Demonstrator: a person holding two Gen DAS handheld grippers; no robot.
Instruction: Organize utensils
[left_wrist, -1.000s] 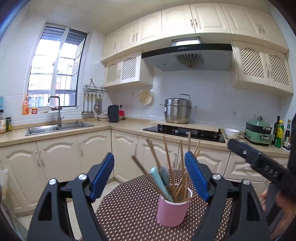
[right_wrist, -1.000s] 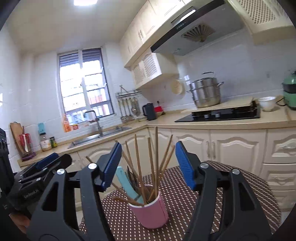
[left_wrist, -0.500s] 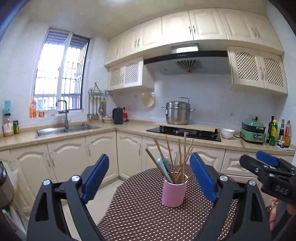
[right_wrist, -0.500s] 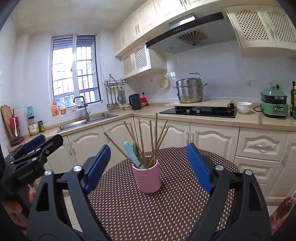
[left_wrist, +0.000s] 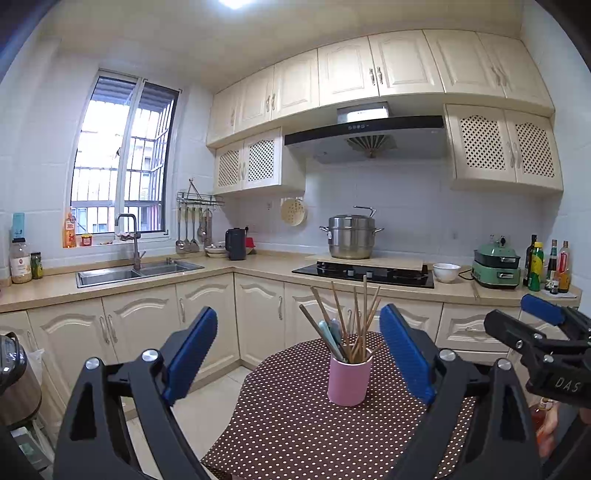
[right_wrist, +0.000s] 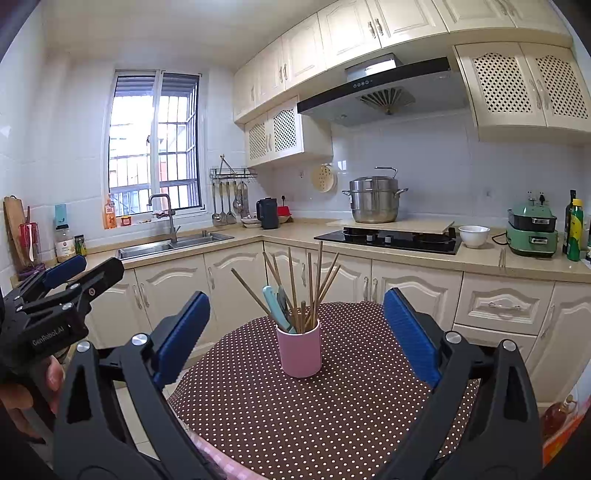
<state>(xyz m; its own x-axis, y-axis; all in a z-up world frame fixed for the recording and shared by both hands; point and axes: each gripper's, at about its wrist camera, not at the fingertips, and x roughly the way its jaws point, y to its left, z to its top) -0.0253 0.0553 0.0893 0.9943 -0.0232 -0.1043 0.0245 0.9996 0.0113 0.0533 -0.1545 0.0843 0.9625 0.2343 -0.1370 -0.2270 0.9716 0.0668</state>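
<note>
A pink cup (left_wrist: 349, 382) is standing upright near the far edge of the counter (left_wrist: 295, 435) — a dotted brown cloth covering it — with wooden chopsticks (left_wrist: 360, 321) and a pale blue handle (left_wrist: 327, 334) fanning out of it. The left tool (left_wrist: 299, 354) is gaping wide with nothing between its pads. The right tool (right_wrist: 295, 332), whose jaws have just been opening, is likewise standing wide and empty — the cup well apart from both.

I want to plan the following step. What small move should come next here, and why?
Probably no further reach: simply lower both tools. The wooden chopsticks already stand in the pink cylindrical cup, and the left tool and right tool are open, holding nothing.
</note>
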